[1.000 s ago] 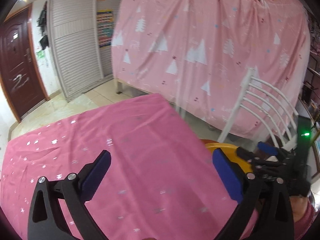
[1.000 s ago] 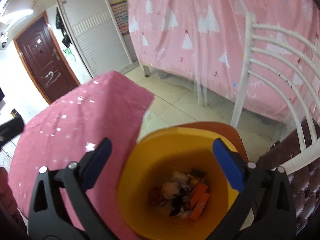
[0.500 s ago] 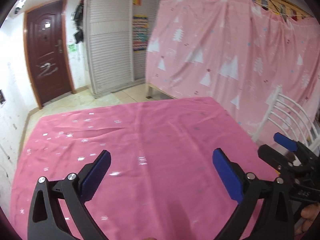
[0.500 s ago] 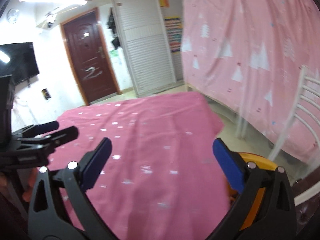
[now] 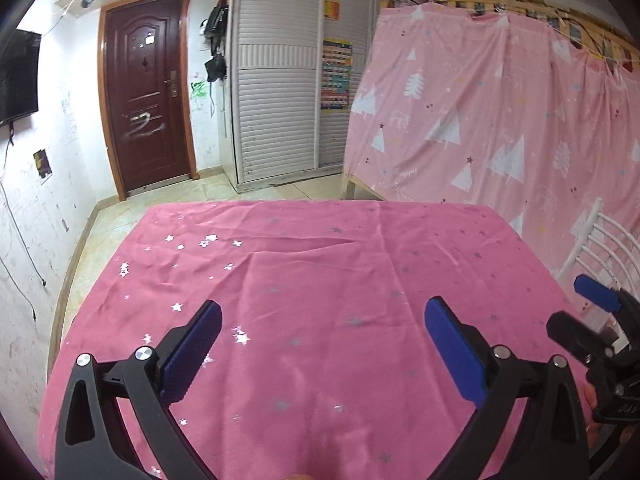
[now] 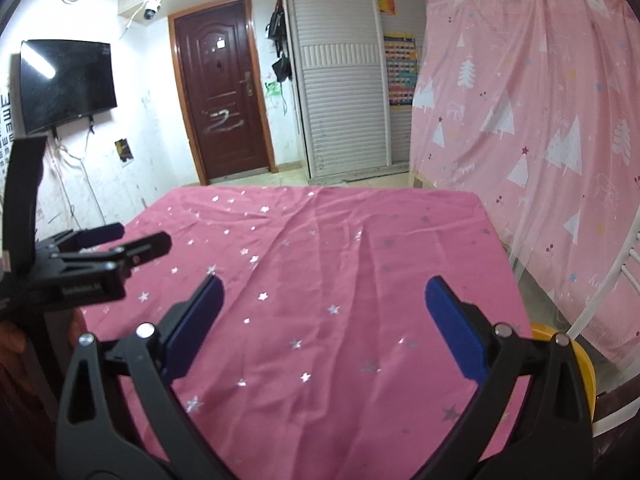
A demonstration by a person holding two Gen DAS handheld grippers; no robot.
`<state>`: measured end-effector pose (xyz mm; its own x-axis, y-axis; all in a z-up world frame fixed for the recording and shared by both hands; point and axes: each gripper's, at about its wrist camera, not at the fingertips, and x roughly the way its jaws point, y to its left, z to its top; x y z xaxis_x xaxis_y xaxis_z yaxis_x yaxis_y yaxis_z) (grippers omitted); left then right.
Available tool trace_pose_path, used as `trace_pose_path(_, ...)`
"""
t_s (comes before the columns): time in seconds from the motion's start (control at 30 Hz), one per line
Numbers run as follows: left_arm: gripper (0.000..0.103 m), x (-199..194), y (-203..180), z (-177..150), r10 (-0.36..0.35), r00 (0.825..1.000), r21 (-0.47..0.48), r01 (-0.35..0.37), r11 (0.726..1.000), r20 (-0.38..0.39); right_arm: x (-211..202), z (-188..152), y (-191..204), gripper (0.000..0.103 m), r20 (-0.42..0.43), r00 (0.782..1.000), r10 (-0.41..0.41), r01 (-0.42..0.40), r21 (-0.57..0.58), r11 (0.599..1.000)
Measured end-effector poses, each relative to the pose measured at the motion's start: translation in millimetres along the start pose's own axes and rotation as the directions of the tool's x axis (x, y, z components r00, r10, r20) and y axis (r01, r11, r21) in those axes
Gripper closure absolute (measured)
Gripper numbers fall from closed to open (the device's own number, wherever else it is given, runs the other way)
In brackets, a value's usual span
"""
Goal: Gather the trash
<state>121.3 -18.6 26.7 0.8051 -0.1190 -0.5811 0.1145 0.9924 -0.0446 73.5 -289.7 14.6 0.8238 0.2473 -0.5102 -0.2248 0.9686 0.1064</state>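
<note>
Since a second ago, when my right gripper hung over the bin and looked down on wrappers and scraps inside it, both my tools have swung up and back over the table; I take that to mean the last piece is dropped and the collecting is at or near its end.

Item, far left: my left gripper (image 5: 322,344), black frame with blue ribbed pads, jaws spread wide, nothing between them. Seen also from the right wrist view (image 6: 120,242), where it hovers over the table's left edge.

Item, centre: table under a magenta satin cloth scattered with silver stars (image 5: 320,264), creased in long folds. No wrapper, scrap or packet shows anywhere on it in either view (image 6: 340,248). Judged cleared of trash.

Item, right of centre: my right gripper (image 6: 322,342), same build, jaws equally wide, holding nothing. Its tips show at the right edge of the left wrist view (image 5: 576,308).

Item, far right: round yellow plastic bin (image 6: 582,364), standing just off the table's right corner beside a white metal chair (image 6: 616,280). Only an arc of rim and wall shows behind my gripper's frame; its contents cannot be seen now.

Item, background: pale pink curtain with white trees (image 5: 500,120).
</note>
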Motion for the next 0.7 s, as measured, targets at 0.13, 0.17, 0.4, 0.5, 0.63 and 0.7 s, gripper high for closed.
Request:
trace_pose_path(0.13,0.008,-1.8,5.1,-3.3,-0.013,1.0,-0.011,0.013,1.0,-0.003,2.5,-3.8,7.2,0.006,-0.01,1.0,0.007,-0.007,-0.019,1.0)
trace_pose_path(0.17,0.008,-2.3,5.8,-3.7,-0.012,1.0,-0.009,0.012,1.0,-0.002,3.7,-4.3,8.2,0.006,-0.013,1.0,0.006,-0.006,-0.023,1.0)
trace_pose_path(0.4,0.008,-0.5,6.3,-5.3,-0.013,1.0,-0.01,0.013,1.0,-0.007,4.6,-6.8,9.7,0.006,-0.015,1.0,0.002,-0.003,-0.024,1.0)
trace_pose_path(0.5,0.008,-0.1,7.4,-6.2,-0.014,1.0,-0.018,0.014,1.0,-0.01,4.3,-6.7,10.3,0.006,-0.015,1.0,0.001,-0.001,-0.027,1.0)
trace_pose_path(0.63,0.008,0.6,9.1,-6.4,-0.013,1.0,-0.021,0.013,1.0,-0.016,4.1,-7.1,10.9,0.006,-0.014,1.0,0.001,-0.002,-0.032,0.999)
trace_pose_path(0.7,0.008,0.7,9.9,-6.2,-0.012,1.0,-0.024,0.012,1.0,-0.017,4.4,-7.2,11.0,0.006,-0.014,1.0,0.003,-0.003,-0.029,1.0)
